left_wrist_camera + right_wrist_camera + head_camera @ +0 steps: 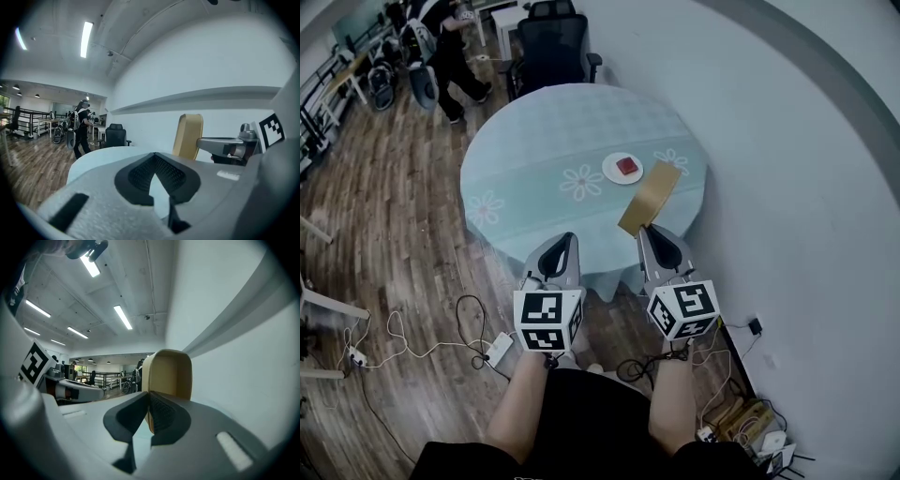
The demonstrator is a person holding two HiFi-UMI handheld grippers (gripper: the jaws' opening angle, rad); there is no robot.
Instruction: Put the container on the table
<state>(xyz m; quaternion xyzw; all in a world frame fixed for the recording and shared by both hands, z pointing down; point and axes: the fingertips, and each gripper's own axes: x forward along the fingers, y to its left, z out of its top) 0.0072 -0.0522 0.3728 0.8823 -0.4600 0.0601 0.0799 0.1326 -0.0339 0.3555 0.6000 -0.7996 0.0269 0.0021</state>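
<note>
Wood floor [375,216] lies around a round surface [534,141] with a light blue cloth. The right claw [644,232] pinches the tan container [649,197], holding it tilted in the air at the surface's near edge. The left claw [568,240] is closed with nothing in it. A white plate [610,174] sits near the container.

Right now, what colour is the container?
The container is tan; the right gripper view shows it best.
</note>
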